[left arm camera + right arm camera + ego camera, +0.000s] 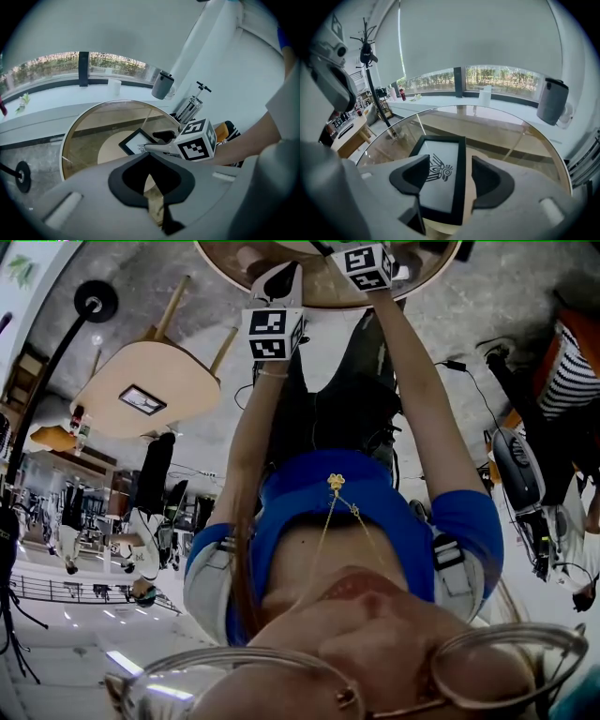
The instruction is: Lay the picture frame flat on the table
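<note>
Looks to be at the closing step: holds the right gripper (450, 165) released, with jaws spread wide and clamped on nothing, low over the picture frame (440, 185), seemingly already face up and flat on the tabletop (513, 136). Straddles the frame's right-hand border, one pad over the white print with its dark bird-like figure, the other just beyond the black edge. Cannot tell whether touching the frame or only hanging above it. Carries the left gripper (150, 157) clenched on nothing, pads met at the tips, drawn back, with the frame just ahead of it and the right gripper ahead to its right. Calls next, by the look of it, for little more than lifting the right gripper straight up and clear, without catching the border or skating the frame across the slick glass. Worth checking first for a raised corner, hard to judge from here. Underneath: round glass, pale wooden rim, see-through down to a light base and the floor. Beyond the right gripper: a long white ledge (440, 99) with a white cup (485, 96), a window strip (501, 77) full of greenery, a lowered grey blind (478, 33). Ahead to its right, a grey cylinder (552, 101); ahead to its left, a black coat stand (369, 56) and a wooden side table (349, 133).
</note>
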Demonstrator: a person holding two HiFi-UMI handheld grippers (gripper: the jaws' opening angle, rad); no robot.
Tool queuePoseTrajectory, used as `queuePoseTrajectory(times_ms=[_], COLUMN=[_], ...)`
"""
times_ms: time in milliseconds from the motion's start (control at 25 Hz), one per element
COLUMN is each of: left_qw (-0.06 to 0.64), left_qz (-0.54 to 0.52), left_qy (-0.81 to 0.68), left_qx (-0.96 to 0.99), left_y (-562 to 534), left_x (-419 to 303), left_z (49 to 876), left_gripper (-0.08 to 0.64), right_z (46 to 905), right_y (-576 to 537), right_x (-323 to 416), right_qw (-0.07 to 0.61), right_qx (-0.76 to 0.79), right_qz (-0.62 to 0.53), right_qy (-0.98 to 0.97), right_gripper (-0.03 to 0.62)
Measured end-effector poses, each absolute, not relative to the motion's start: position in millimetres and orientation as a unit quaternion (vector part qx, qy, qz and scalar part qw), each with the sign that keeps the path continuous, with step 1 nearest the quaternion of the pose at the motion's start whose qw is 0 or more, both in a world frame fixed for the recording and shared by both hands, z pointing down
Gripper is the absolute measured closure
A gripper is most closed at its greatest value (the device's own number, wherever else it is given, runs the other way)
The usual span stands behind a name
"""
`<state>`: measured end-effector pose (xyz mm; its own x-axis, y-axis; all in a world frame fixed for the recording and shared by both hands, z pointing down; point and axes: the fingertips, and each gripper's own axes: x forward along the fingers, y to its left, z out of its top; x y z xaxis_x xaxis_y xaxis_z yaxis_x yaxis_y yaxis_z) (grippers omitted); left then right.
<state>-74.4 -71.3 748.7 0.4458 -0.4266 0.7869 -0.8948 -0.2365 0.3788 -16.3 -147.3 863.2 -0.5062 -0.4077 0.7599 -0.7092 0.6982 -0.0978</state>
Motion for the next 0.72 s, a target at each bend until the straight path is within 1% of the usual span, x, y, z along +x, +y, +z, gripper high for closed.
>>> queuePoseTrajectory(times_ms=[160, 280, 360, 440, 600, 720], left_qw=[0.422, 0.421, 0.42, 0.418, 0.416, 0.412], left_qz=[0.278, 0.276, 0.276, 0.276, 0.272, 0.27], left_qy=[-0.449, -0.447, -0.446, -0.446, -0.446, -0.445], left_qx=[0.737, 0.739, 0.741, 0.742, 0.744, 0.748], left_y=[-73.1, -75.1, -75.0, -74.3, -75.4, -76.0], left_x=[-69.5, -65.4, -63.0, -61.5, -63.8, -64.7], left_z=[747.8, 746.0, 743.9, 741.7, 738.2, 733.9], left_gripper=[0.563, 0.563, 0.563, 0.563, 0.563, 0.563], right_z=[851.6, 846.6, 844.1, 841.5, 834.7, 825.8], right_y=[-141.3, -134.7, -129.5, -124.7, -120.4, -117.8], right_x=[-12.4, -11.2, -10.7, -9.8, -13.2, -18.7], right_qw=[0.367, 0.367, 0.37, 0.372, 0.375, 0.374], right_qx=[0.322, 0.31, 0.3, 0.294, 0.281, 0.266], right_qz=[0.197, 0.194, 0.193, 0.193, 0.192, 0.193], right_qy=[-0.85, -0.855, -0.858, -0.859, -0.862, -0.867], right_gripper=[0.336, 0.402, 0.428, 0.469, 0.584, 0.591])
